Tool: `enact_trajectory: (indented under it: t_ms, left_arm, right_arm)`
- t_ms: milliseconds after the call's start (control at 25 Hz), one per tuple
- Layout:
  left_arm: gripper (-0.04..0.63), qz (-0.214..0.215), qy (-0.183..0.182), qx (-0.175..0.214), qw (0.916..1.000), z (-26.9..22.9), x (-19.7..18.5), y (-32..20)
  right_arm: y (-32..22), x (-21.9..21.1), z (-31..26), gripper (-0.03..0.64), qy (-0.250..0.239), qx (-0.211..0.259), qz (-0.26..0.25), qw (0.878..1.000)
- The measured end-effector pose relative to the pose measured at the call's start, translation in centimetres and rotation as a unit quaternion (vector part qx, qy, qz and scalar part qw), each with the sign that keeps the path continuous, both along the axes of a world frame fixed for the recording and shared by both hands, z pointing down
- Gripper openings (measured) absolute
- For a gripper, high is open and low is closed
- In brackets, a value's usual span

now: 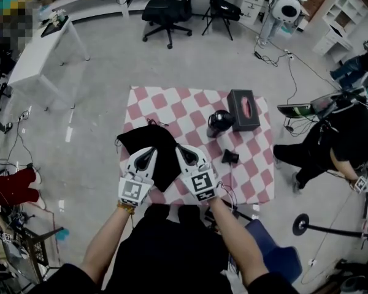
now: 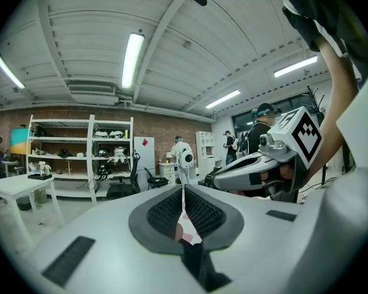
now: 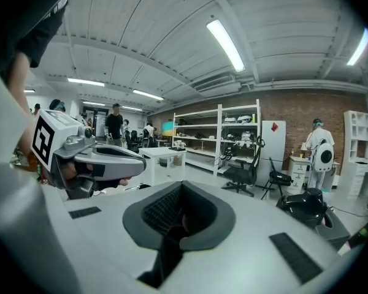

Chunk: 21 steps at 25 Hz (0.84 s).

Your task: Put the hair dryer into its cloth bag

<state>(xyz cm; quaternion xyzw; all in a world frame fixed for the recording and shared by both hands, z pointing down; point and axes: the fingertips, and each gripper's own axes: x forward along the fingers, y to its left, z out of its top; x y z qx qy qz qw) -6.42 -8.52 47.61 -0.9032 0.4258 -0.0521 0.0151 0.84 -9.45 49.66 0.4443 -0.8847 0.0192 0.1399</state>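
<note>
The black cloth bag [image 1: 148, 144] lies crumpled on the near left part of the pink-and-white checked cloth [image 1: 190, 103]. My left gripper [image 1: 151, 152] and my right gripper [image 1: 180, 148] sit side by side at the bag's near edge. Each is shut, with a strip of black fabric caught between its pads. The same shows in the left gripper view [image 2: 184, 210] and the right gripper view [image 3: 183, 210]. The black hair dryer [image 1: 219, 122] stands further right on the cloth, apart from both grippers, and also appears in the right gripper view [image 3: 306, 207].
A black box with a pink top [image 1: 243, 109] lies beside the hair dryer, and a small black nozzle [image 1: 229, 157] sits nearer me. A person [image 1: 337, 139] crouches at the right. A white table [image 1: 37, 48] and office chairs [image 1: 167, 11] stand further off.
</note>
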Motion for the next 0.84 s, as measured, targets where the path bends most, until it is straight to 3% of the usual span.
enact_trajectory:
  t_ms: [840]
  left_arm:
    - [0.023,0.008,-0.003,-0.015,0.9999,1.6,-0.3,-0.2]
  right_arm:
    - [-0.1,-1.9,0.3,0.015,0.003,-0.018,-0.013,1.000]
